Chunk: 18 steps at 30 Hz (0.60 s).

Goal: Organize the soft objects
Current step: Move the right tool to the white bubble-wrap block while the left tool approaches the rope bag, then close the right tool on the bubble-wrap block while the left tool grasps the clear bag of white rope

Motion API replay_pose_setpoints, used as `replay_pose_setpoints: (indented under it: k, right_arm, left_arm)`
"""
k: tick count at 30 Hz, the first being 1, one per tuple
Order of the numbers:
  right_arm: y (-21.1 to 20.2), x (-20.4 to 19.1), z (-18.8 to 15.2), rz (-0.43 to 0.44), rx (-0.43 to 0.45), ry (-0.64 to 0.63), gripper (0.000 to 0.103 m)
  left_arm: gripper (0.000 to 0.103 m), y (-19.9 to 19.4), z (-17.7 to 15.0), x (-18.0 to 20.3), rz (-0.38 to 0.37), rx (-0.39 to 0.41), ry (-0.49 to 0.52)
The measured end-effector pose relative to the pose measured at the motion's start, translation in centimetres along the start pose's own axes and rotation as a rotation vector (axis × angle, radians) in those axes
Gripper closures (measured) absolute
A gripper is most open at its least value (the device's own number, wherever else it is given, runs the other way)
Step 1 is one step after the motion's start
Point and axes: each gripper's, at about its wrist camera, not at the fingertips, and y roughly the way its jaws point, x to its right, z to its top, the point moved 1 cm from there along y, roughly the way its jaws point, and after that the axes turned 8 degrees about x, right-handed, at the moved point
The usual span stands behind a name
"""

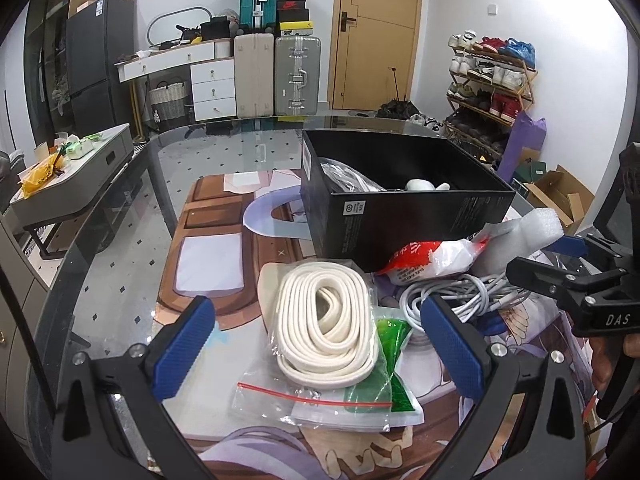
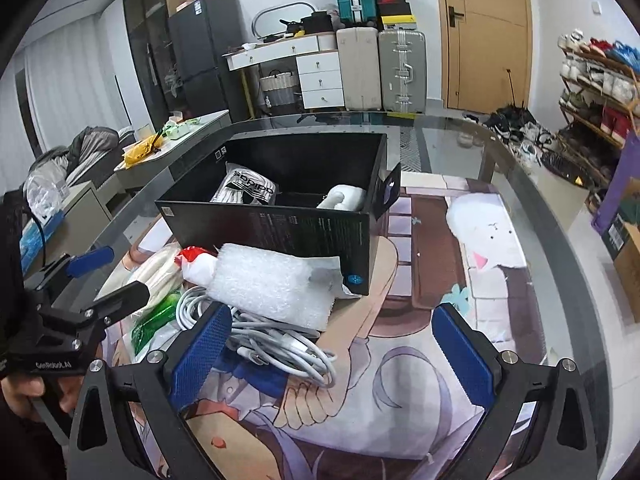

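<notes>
Looks like the sorting is partway through: the black box (image 2: 280, 216) on the glass surface (image 1: 120, 280) already has a white roll (image 2: 344, 198) and a bagged black-and-white item (image 2: 248, 190) inside, while a pile waits just in front of it. The left gripper (image 1: 316, 344) hangs over the coiled white rope (image 1: 324, 320), fingers wide apart with nothing in them, so I'd guess that's the next pick. It needs to drop down and close across the coil. The rope is a thick, loose, cream-coloured loop sitting on a clear zip bag (image 1: 312, 396) and a green packet (image 1: 384, 360), so it may sag or drag the bag along. The right gripper (image 2: 332, 356) is also spread open and empty, near the tangled grey cable (image 2: 280, 344) and the white foam block (image 2: 272, 284).
</notes>
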Motion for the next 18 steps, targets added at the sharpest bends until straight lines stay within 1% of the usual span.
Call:
replay_pose_setpoints:
  k: [6, 11, 13, 15, 16, 18]
  right_arm:
    - [0.4, 0.1, -0.2, 0.005, 0.006, 0.008, 0.001]
    - [0.8, -0.2, -0.3, 0.025, 0.000, 0.006, 0.013]
    - [1.2, -0.4, -0.4, 0.035, -0.008, 0.000, 0.015]
    - [1.3, -0.5, -0.5, 0.041, -0.011, -0.008, 0.021]
    - [1.4, -0.5, -0.5, 0.045, -0.013, -0.010, 0.023]
    - [1.4, -0.4, -0.5, 0.053, -0.012, -0.003, 0.023]
  left_arm:
    - [0.000, 0.2, 0.0, -0.1, -0.016, -0.012, -0.004]
    - [0.000, 0.3, 0.0, -0.1, -0.010, -0.015, -0.006]
    - [0.000, 0.3, 0.0, -0.2, -0.001, -0.015, -0.017]
    - [0.000, 0.2, 0.0, -0.3, -0.004, -0.011, -0.024]
    - [0.000, 0.2, 0.0, -0.3, -0.006, -0.009, -0.025]
    - [0.000, 0.2, 0.0, -0.3, -0.009, -0.009, -0.024]
